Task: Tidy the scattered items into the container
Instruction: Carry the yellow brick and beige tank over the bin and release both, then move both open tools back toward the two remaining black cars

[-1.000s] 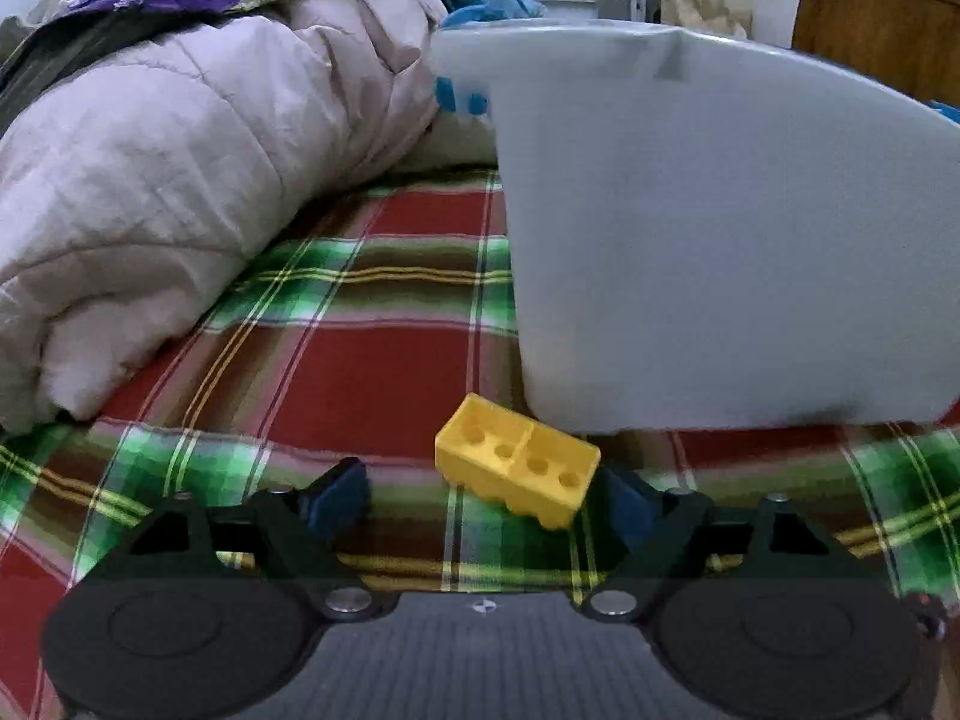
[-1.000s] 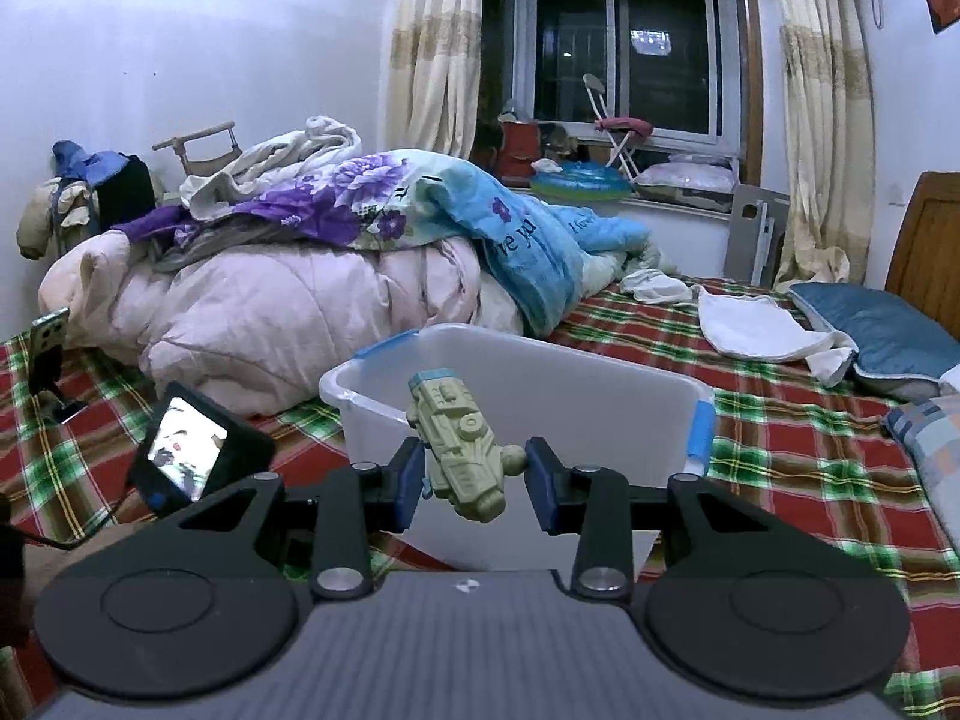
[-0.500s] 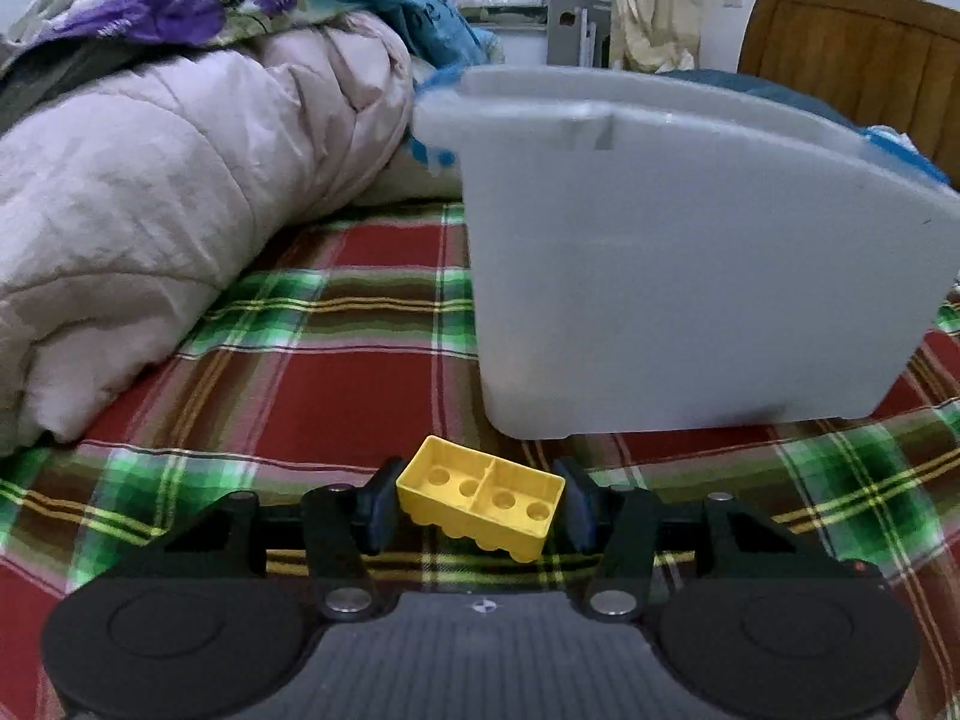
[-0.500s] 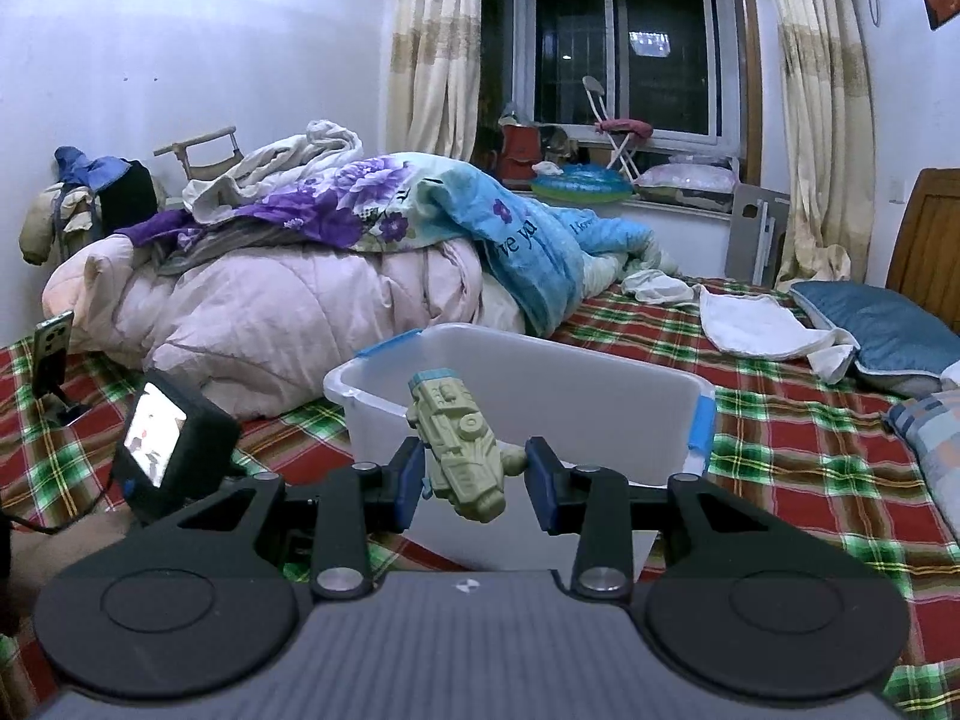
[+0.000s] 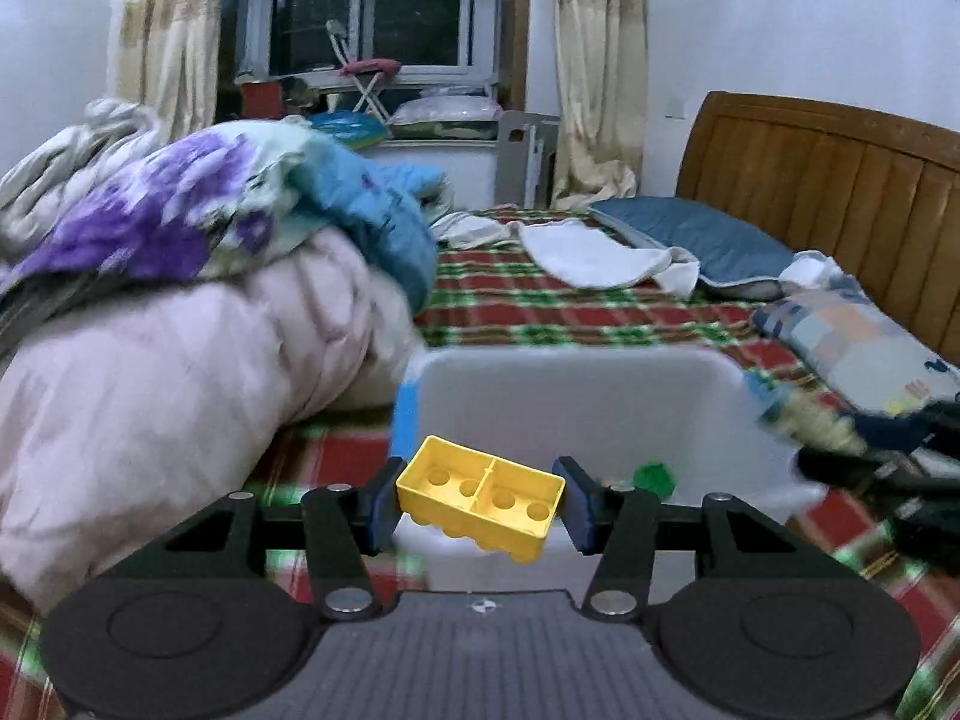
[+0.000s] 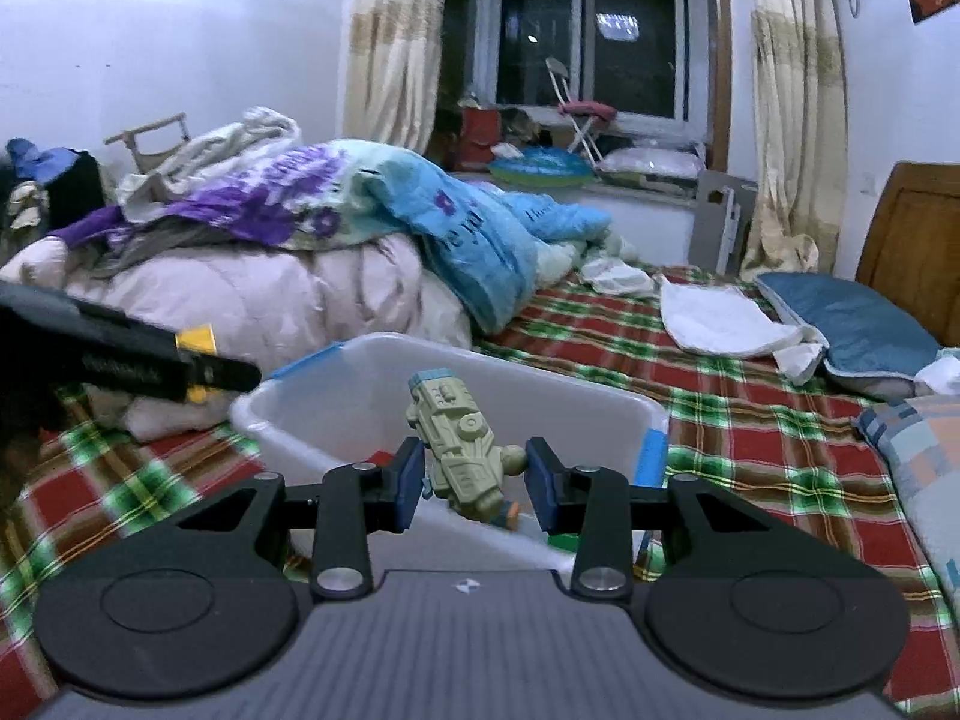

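Observation:
My left gripper [image 5: 480, 501] is shut on a yellow toy brick [image 5: 481, 496], hollow side up, held in the air just before the near wall of the white plastic bin [image 5: 576, 384]. A green piece [image 5: 655, 475] lies inside the bin. My right gripper [image 6: 474, 480] is shut on an olive-green toy vehicle [image 6: 459, 447], tilted upright over the near rim of the same bin [image 6: 336, 402]. In the right wrist view the left gripper with the yellow brick [image 6: 195, 339] shows at the left edge. In the left wrist view the right gripper [image 5: 870, 468] is blurred at the right.
The bin stands on a red-and-green plaid bedspread [image 6: 750, 420]. A heap of pink and blue quilts [image 5: 180, 330] lies to the left. Pillows [image 5: 702, 246] and a white cloth [image 5: 594, 252] lie toward the wooden headboard [image 5: 828, 180]. A window is at the back.
My left gripper closed on the yellow brick on the bedspread and lifted it up to the bin's rim height. The right gripper moved slightly sideways with the toy vehicle.

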`<state>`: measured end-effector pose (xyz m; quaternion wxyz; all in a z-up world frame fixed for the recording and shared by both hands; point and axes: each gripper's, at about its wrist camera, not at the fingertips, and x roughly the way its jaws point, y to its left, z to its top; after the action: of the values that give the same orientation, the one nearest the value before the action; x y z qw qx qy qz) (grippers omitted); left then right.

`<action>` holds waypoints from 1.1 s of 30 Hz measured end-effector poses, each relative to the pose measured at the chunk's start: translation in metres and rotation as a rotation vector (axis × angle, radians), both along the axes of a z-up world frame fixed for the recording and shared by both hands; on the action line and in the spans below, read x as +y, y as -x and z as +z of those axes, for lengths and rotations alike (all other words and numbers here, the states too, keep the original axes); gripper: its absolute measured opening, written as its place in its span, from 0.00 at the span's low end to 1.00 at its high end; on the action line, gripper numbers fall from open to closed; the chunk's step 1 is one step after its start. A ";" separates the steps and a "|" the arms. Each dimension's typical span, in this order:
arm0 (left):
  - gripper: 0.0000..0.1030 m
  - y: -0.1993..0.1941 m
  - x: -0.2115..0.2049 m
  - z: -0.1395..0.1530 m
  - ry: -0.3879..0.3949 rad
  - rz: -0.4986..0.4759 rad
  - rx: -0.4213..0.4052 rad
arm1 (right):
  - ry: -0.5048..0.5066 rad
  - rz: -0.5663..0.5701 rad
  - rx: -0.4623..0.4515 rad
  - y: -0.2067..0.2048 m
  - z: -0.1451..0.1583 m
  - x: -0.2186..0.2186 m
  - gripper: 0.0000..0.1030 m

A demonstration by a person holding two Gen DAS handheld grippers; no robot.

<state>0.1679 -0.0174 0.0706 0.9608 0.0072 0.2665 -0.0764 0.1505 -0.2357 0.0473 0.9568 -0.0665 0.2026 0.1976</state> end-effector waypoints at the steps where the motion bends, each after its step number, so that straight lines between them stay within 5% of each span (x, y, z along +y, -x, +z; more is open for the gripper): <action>1: 0.55 -0.008 -0.006 0.002 -0.009 -0.005 0.005 | 0.004 -0.004 0.007 -0.007 0.000 0.001 0.39; 6: 0.56 -0.048 -0.019 -0.010 -0.027 -0.021 0.102 | 0.031 -0.036 0.056 -0.037 -0.006 0.001 0.40; 7: 0.63 -0.054 -0.020 -0.014 -0.040 -0.017 0.117 | 0.036 -0.047 0.066 -0.043 -0.008 0.000 0.42; 10: 0.71 -0.064 -0.021 -0.026 -0.075 0.024 0.148 | 0.063 -0.067 0.076 -0.051 -0.015 -0.001 0.66; 15: 0.71 -0.061 -0.016 -0.026 -0.082 0.021 0.133 | 0.069 -0.064 0.057 -0.049 -0.016 -0.003 0.68; 23: 0.73 0.014 -0.003 -0.028 -0.059 -0.007 0.076 | 0.005 0.006 0.010 0.021 -0.013 -0.011 0.73; 33: 0.74 0.115 -0.044 -0.108 -0.098 -0.055 0.186 | 0.006 0.030 0.105 0.101 -0.066 -0.014 0.75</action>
<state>0.0533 -0.0616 -0.0369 0.9279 0.0546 0.3576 -0.0898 0.0497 -0.2495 -0.0191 0.9416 -0.0622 0.2519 0.2147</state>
